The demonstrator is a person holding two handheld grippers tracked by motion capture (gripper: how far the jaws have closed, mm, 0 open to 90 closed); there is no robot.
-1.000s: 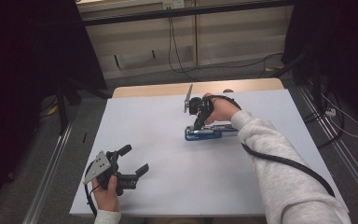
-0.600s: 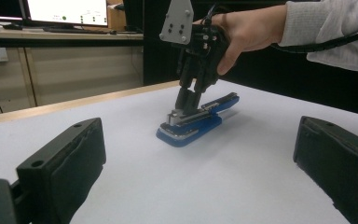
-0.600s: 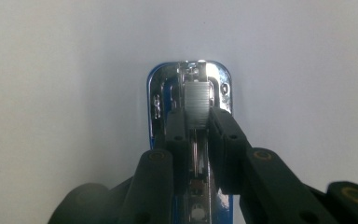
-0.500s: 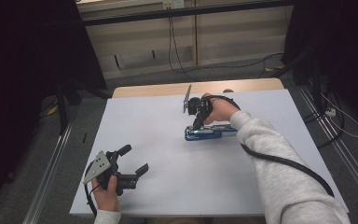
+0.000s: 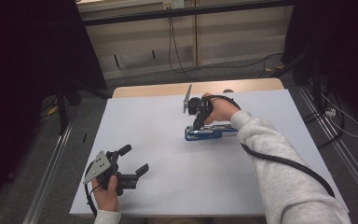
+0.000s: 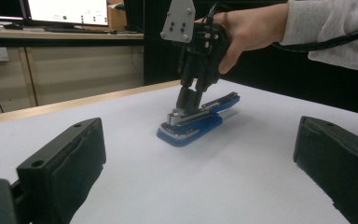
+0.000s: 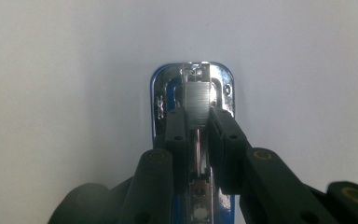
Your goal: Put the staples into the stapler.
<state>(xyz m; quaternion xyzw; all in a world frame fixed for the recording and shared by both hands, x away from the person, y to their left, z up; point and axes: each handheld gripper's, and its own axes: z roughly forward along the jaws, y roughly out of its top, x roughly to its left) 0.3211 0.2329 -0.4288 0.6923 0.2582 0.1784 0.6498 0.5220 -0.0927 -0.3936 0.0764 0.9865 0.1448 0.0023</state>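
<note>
The right hand-held gripper clenched the blue stapler's stiff, slippery-looking metal top on the worktop; the left gaped, released.

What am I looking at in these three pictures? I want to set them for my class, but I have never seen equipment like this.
A person sits at a white table, holding a hand-held two-jaw gripper in each hand; there is no robot. One picture looks down from above. The other two come from small cameras riding on each gripper, looking along its black jaws. A blue stapler lies on the table. The right gripper points down onto it, jaws closed on the metal staple strip along its top. The left gripper rests near the table's front edge, jaws wide apart, holding nothing; its camera sees the stapler from the side.
</note>
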